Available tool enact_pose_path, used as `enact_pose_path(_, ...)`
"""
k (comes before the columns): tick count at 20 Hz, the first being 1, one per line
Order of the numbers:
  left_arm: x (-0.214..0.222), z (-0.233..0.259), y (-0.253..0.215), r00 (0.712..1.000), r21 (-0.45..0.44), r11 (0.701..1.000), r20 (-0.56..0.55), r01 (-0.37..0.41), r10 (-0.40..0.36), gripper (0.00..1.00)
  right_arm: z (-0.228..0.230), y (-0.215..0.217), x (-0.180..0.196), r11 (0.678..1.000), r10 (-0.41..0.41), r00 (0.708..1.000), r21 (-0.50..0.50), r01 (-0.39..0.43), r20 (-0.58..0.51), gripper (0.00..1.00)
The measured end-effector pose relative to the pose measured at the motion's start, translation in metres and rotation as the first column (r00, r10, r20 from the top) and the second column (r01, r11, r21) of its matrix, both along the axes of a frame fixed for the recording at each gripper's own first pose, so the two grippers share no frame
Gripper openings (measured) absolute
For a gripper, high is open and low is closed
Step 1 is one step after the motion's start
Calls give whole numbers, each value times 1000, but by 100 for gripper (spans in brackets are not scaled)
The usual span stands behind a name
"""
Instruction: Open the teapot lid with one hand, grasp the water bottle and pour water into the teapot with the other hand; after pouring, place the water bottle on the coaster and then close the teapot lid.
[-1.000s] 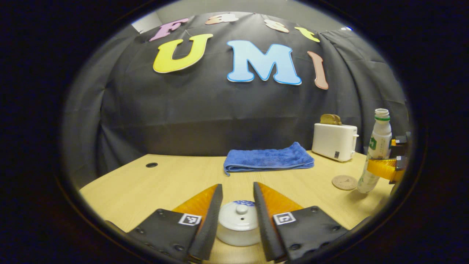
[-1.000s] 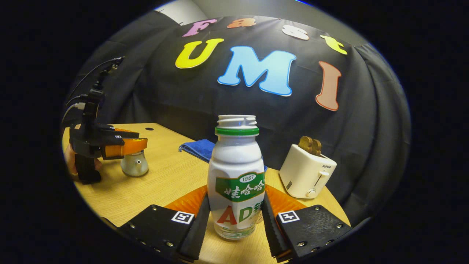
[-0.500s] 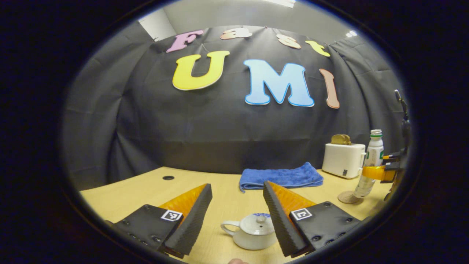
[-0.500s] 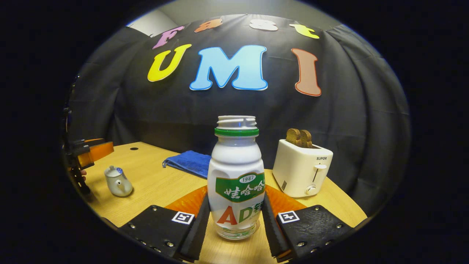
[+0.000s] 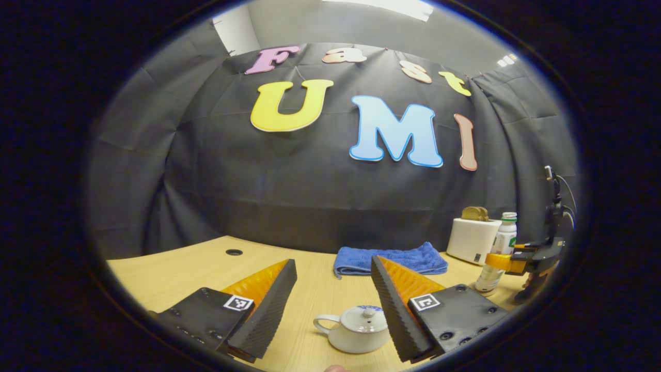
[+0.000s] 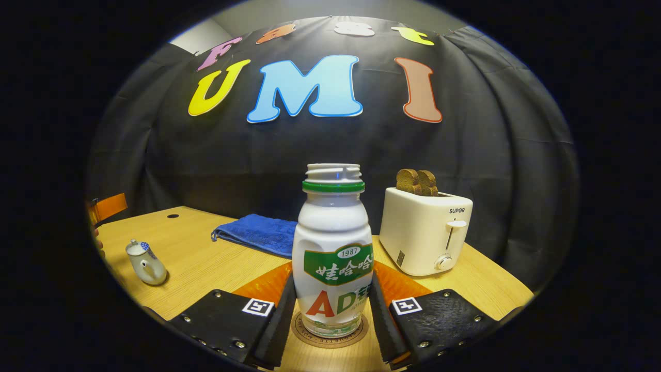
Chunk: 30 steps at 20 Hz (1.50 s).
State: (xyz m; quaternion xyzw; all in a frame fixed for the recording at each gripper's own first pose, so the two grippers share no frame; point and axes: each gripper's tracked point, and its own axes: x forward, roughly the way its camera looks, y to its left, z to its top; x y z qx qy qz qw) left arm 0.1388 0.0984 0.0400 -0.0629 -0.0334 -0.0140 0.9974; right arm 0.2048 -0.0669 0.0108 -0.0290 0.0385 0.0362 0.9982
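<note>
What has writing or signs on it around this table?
water bottle: a printed label, not read out here.
toaster: a short brand word above its lever.
coaster: rim print, too small to read.
left gripper, right gripper: square coded tags, no words.

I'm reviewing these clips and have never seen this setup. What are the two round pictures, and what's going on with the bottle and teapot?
A person holds a two-finger tool in each hand; a camera rides on each. In the left gripper view, the left tool is open above the teapot, whose lid is on. In the right gripper view, the right tool is closed on the water bottle, which stands upright on the coaster. On the wooden table there are also a blue towel and a toaster.
</note>
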Motion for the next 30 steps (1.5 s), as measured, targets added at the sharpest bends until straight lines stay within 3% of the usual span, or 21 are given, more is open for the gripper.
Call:
enact_pose_path(11, 1, -5, -3, 1000, -2, 1000, -15, 11, -11, 96, -4, -4, 1, 1000, -26, 999, -4, 26, -27, 74)
enact_pose_path(13, 2, -6, -3, 1000, -2, 1000, -18, 11, -12, 96, -2, -1, 0, 1000, -16, 1000, -2, 16, -24, 84)
enact_pose_path(15, 2, -7, -4, 1000, -2, 1000, -21, 14, -14, 96, 0, 2, -2, 1000, -5, 1000, -1, 5, -24, 87)
enact_pose_path(16, 2, -7, -4, 1000, 0, 1000, -23, 13, -13, 96, 2, 1, -2, 1000, -10, 1000, -4, 10, -23, 96)
enact_pose_path(17, 2, -8, -4, 1000, 1, 1000, -24, 14, -14, 96, 5, 0, -3, 1000, -17, 1000, 0, 17, -17, 98)
enact_pose_path(23, -1, -3, -6, 1000, 3, 1000, -19, 11, -11, 96, 14, -7, -20, 999, -29, 1000, 24, 29, -7, 98)
enact_pose_path(26, -10, 7, -8, 1000, 28, 1000, -3, 3, -3, 96, 13, -12, -38, 997, -45, 999, 63, 45, -4, 98)
enact_pose_path(30, -32, 8, -18, 1000, 39, 999, -14, 19, -18, 96, 8, -15, -69, 997, -59, 998, 43, 59, -10, 98)
